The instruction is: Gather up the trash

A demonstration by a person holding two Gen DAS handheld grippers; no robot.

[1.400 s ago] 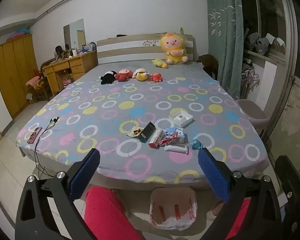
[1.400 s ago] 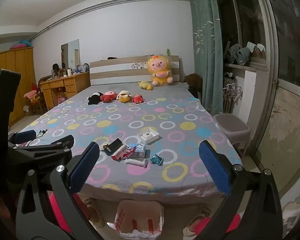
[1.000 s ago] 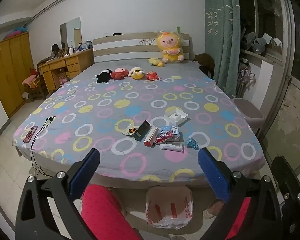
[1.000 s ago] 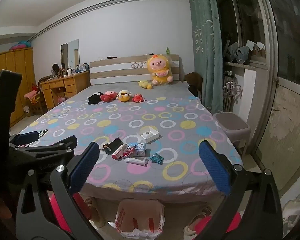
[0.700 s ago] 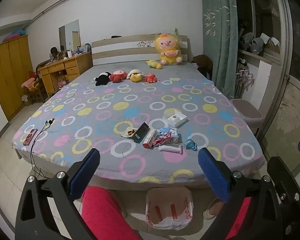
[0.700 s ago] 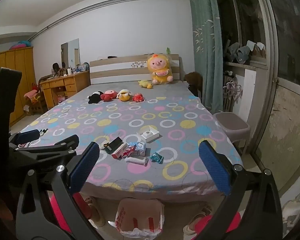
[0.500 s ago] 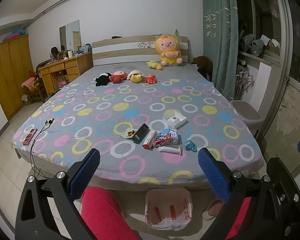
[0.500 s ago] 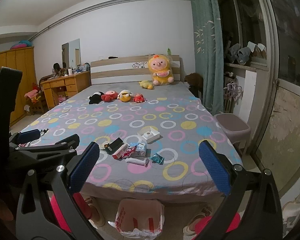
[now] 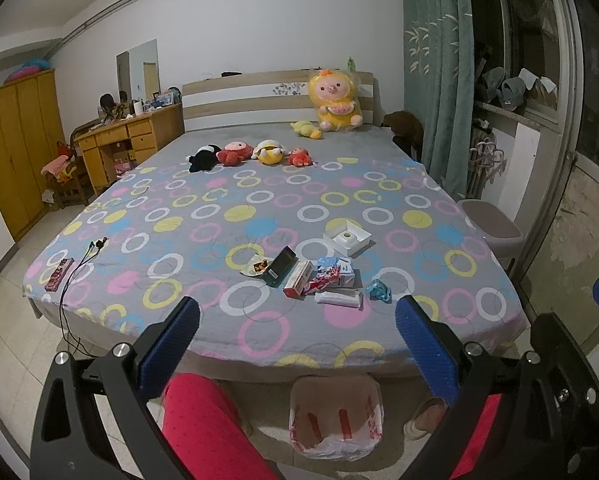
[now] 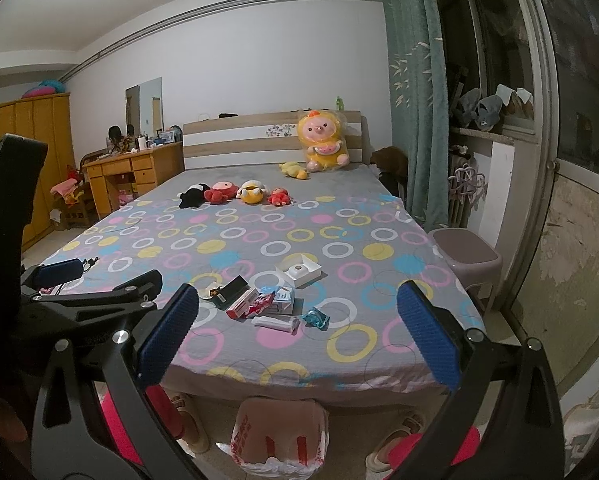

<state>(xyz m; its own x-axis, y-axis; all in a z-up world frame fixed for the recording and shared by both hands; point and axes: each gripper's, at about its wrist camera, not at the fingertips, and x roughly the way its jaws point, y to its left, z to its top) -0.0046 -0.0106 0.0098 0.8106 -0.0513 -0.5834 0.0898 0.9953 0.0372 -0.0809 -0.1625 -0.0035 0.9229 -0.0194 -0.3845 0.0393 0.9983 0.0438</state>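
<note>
Several pieces of trash lie near the foot of the bed (image 9: 259, 332): a black box (image 9: 281, 265), a red and white carton (image 9: 298, 279), a blue and white packet (image 9: 335, 272), a white wrapper (image 9: 338, 299), a teal crumpled wrapper (image 9: 379, 289) and an open white box (image 9: 347, 237). The same litter shows in the right wrist view, with the teal wrapper (image 10: 316, 317) nearest. A bin lined with a red-printed bag (image 9: 336, 416) (image 10: 280, 428) stands on the floor at the bed's foot. My left gripper (image 9: 297, 334) and right gripper (image 10: 297, 330) hang open and empty, short of the bed.
Plush toys (image 9: 251, 152) and a big yellow doll (image 9: 334, 102) sit toward the headboard. A phone (image 9: 59, 274) and cable lie at the bed's left corner. A grey stool (image 9: 493, 226) stands right of the bed. A person's red trouser leg (image 9: 207, 424) is below.
Both grippers have drifted slightly back and up from the bed, so the trash looks a little smaller. Both stay open. Nothing on the bed has moved.
</note>
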